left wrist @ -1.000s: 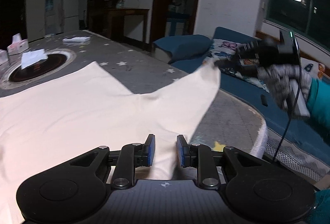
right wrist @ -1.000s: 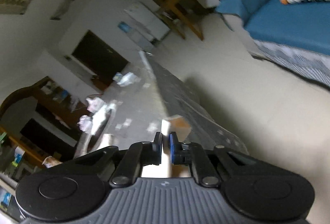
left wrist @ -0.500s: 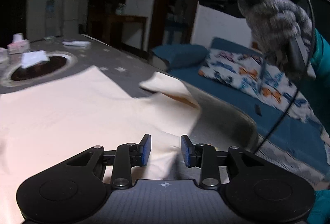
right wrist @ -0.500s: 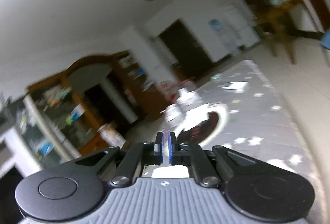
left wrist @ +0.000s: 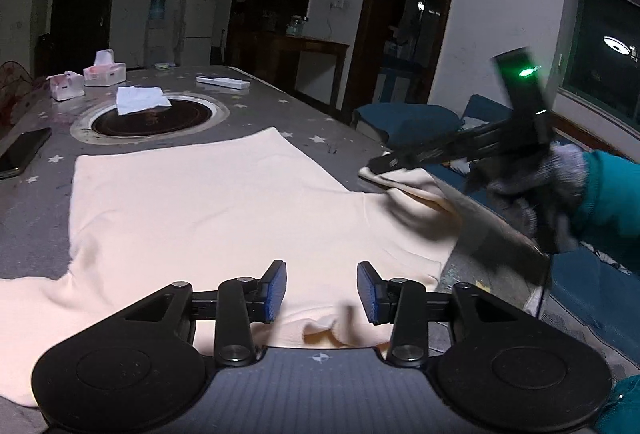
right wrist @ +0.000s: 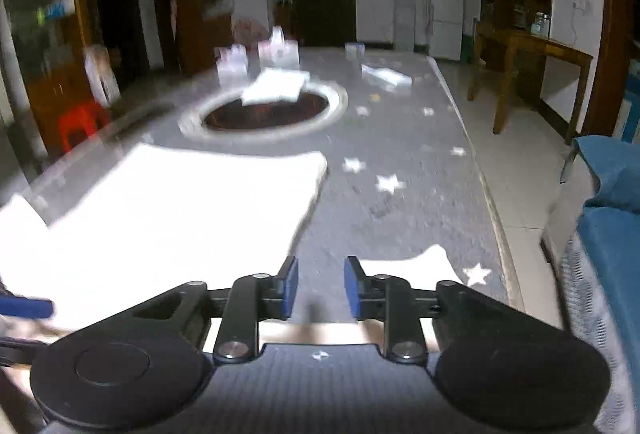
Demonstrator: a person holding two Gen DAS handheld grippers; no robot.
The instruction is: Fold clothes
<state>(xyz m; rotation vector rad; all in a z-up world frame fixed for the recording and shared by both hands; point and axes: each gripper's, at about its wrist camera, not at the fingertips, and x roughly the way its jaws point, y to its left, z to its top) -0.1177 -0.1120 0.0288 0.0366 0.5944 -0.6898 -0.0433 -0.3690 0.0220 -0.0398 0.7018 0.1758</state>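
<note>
While both sets of jaws are opening with nothing pinched, the cream garment (left wrist: 208,210) lies flat on the star-patterned table (left wrist: 320,130) ahead of the left gripper (left wrist: 322,292). The right gripper (right wrist: 318,286), which held the sleeve (left wrist: 412,186) a second ago, has released it beside itself; folding that sleeve inward remains outstanding.

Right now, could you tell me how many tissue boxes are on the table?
2: one tissue box at the table's far end, another tissue box just left of it. Others may be hidden.
</note>
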